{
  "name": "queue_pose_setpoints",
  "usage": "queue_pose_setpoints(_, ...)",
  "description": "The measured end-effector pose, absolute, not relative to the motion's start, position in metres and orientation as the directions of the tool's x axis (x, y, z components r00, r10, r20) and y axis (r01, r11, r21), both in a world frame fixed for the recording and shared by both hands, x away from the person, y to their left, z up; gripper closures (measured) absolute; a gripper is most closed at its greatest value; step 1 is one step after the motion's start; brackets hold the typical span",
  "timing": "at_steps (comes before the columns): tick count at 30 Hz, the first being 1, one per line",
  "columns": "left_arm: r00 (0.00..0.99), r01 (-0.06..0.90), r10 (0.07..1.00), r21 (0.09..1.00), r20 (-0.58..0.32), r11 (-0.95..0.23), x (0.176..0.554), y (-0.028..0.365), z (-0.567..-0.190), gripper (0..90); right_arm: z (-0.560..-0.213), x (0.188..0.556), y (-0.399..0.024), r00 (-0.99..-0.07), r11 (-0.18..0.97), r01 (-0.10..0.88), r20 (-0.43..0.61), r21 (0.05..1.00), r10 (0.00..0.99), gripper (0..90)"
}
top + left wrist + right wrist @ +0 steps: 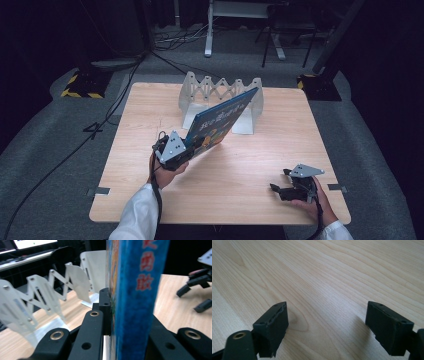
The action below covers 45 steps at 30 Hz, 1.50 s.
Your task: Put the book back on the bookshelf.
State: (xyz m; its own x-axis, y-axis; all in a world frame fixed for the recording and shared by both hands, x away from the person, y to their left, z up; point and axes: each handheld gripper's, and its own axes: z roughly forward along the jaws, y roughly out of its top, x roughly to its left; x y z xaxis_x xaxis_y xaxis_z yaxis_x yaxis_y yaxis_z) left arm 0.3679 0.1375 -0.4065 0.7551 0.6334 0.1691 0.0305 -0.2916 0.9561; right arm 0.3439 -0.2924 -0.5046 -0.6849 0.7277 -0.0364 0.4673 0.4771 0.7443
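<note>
Book [135, 300] cover cut off above

Blue book [223, 119] (red lettering, orange cover art), white rack [200, 90], pale wood-grain table [260, 165].

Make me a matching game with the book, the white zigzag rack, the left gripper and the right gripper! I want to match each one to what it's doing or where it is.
Things:
1. blue book
2. white zigzag rack
3. left gripper
4. right gripper

States:
A. open, low over bare table, nothing between its fingers
B. stands at the far side of the table
C. tilted in the air, its far end by the rack
D. shut on the book's near end

Pairs: 1-C, 2-B, 3-D, 4-A
</note>
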Motion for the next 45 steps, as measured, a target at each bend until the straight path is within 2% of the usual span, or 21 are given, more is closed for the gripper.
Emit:
queue_pose_setpoints(12,0.701,0.051,0.694,0.96,0.161,-0.274,0.383,0.155,-0.401,83.1,-0.505,0.343,-0.292,-0.686,0.48,0.459,-0.045,0.748,0.726,19.1)
queue_pose_setpoints(26,0.6,0.1,0.798,0.984,0.056,-0.144,0.402,0.188,-0.406,82.9,-0.505,0.343,-0.292,-0.688,0.481,0.46,-0.043,0.746,0.725,19.4)
queue_pose_setpoints(28,0.564,0.107,0.824,0.985,0.052,-0.136,0.405,0.187,-0.408,82.9,-0.505,0.344,-0.292,-0.688,0.48,0.462,-0.04,0.746,0.724,19.4)
queue_pose_setpoints(32,0.522,0.139,0.852,0.989,-0.024,-0.057,0.415,0.183,-0.419,82.8,-0.505,0.344,-0.292,-0.689,0.48,0.462,-0.039,0.746,0.723,19.6)
queue_pose_setpoints(41,0.454,0.133,0.891,0.99,-0.024,-0.041,0.418,0.161,-0.431,82.5,-0.505,0.344,-0.293,-0.695,0.479,0.462,-0.032,0.746,0.719,20.1)
queue_pose_setpoints(45,0.444,0.181,0.896,0.982,-0.026,-0.061,0.426,0.149,-0.442,82.1,-0.505,0.344,-0.293,-0.696,0.479,0.463,-0.029,0.746,0.718,19.9)
